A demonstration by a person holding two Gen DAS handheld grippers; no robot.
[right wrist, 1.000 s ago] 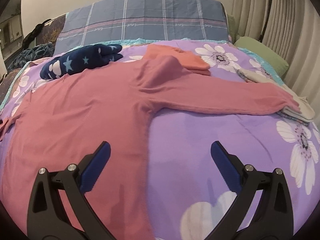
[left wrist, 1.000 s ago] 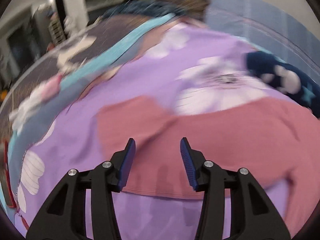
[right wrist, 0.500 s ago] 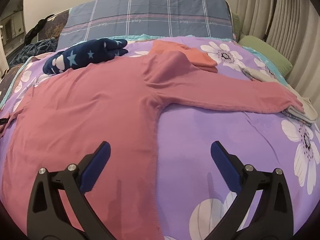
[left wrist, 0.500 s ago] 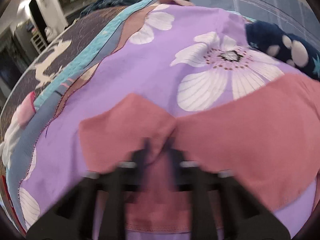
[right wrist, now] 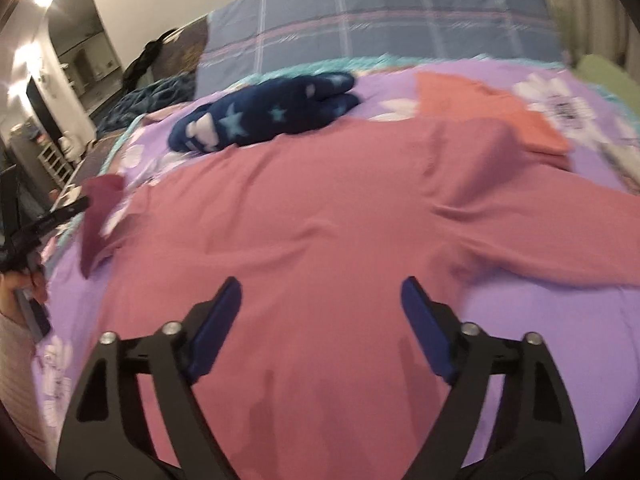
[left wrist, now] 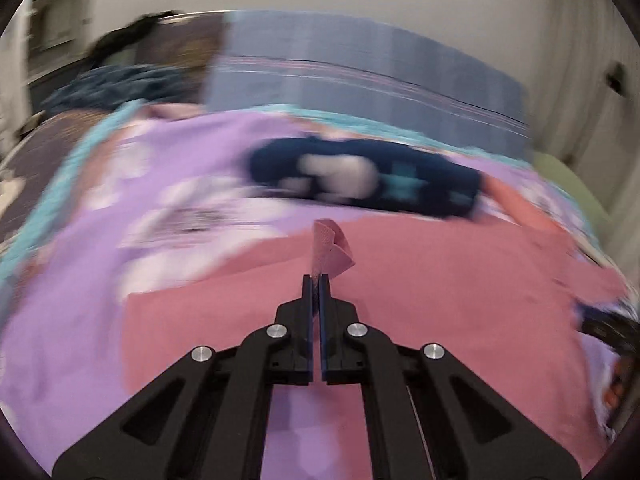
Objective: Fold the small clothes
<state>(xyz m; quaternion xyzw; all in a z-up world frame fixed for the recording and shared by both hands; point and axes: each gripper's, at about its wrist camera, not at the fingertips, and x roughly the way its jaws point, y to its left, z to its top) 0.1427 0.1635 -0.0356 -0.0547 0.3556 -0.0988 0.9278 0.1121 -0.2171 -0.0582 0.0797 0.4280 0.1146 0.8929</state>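
A pink long-sleeved garment (right wrist: 320, 216) lies spread on the purple flowered bedspread (right wrist: 532, 320). My left gripper (left wrist: 319, 280) is shut on the end of its left sleeve (left wrist: 330, 248), which sticks up from between the pads. In the right wrist view that sleeve end (right wrist: 100, 200) hangs lifted at the far left, below the left gripper (right wrist: 86, 202). My right gripper (right wrist: 320, 300) hovers over the garment's lower body; its jaws are closing and only flat cloth lies beneath them. The right sleeve (right wrist: 560, 240) stretches out to the right.
A navy star-patterned garment (right wrist: 264, 116) lies folded behind the pink one. An orange folded piece (right wrist: 488, 108) sits at the back right. A blue plaid pillow (right wrist: 380, 16) lines the headboard. A green pillow (right wrist: 604, 76) lies at the far right; furniture stands at the left.
My left gripper closed on the pink sleeve end and lifted it up and to the right. My right gripper swung left over the garment's body and its jaws narrowed.
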